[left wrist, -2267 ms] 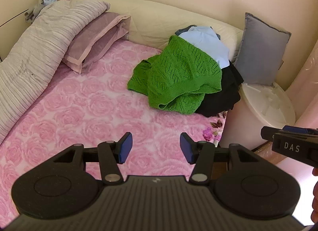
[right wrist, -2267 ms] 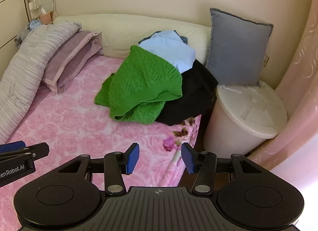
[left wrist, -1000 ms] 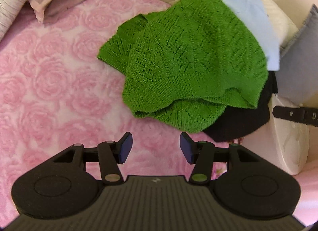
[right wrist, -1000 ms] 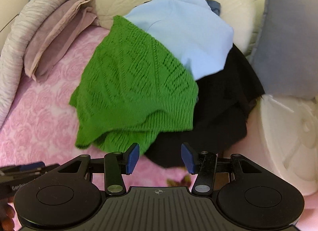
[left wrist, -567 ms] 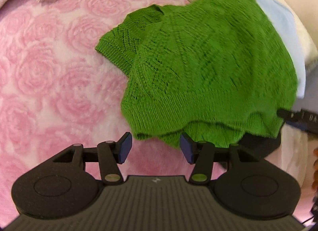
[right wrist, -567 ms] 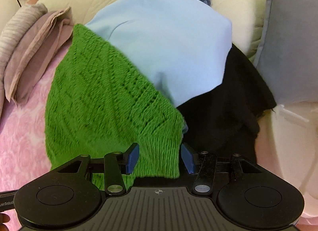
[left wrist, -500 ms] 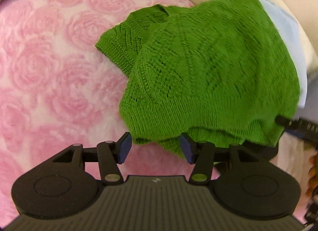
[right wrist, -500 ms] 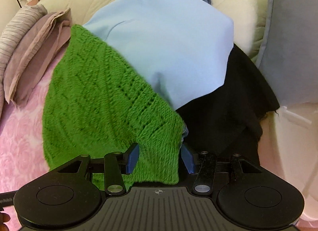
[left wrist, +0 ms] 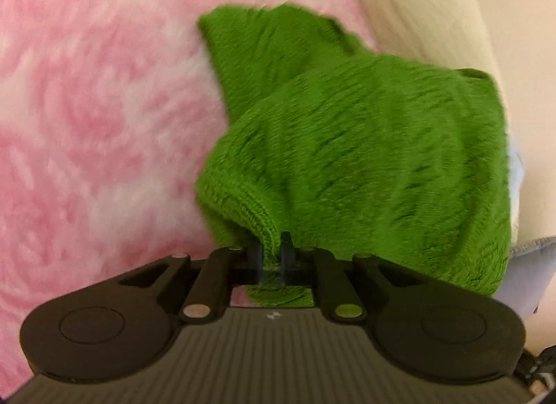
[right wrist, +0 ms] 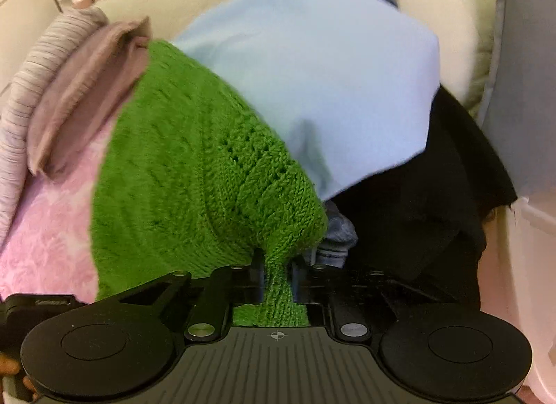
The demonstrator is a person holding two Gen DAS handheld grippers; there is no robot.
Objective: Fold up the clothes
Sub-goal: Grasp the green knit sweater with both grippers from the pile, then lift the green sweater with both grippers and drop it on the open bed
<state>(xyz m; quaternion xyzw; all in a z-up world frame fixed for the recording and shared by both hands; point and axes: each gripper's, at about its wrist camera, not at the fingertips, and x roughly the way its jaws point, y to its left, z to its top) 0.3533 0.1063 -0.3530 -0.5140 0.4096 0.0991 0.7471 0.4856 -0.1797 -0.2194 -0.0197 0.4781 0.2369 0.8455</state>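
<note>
A green knitted sweater (left wrist: 365, 161) lies bunched on the pink rose bedspread (left wrist: 87, 108). My left gripper (left wrist: 271, 251) is shut on its ribbed lower edge, which bulges up between the blue pads. In the right wrist view the same sweater (right wrist: 194, 178) drapes over a pile of clothes. The jaws of my right gripper (right wrist: 276, 265) are closing, and a pinched fold of the knit near its right corner is squeezed between the pads. A light blue garment (right wrist: 330, 74) sits above the sweater and a black one (right wrist: 434, 213) to its right.
A cream bolster (left wrist: 434, 4) runs along the head of the bed. A mauve pillow (right wrist: 87, 91) and a ribbed grey quilt (right wrist: 41, 67) lie at the left. A grey cushion (right wrist: 521, 74) and a white bin (right wrist: 531, 247) stand at the right.
Both grippers have dropped onto the green sweater and gone from open to closed on its edge. The left view has rolled and come much closer to the knit.
</note>
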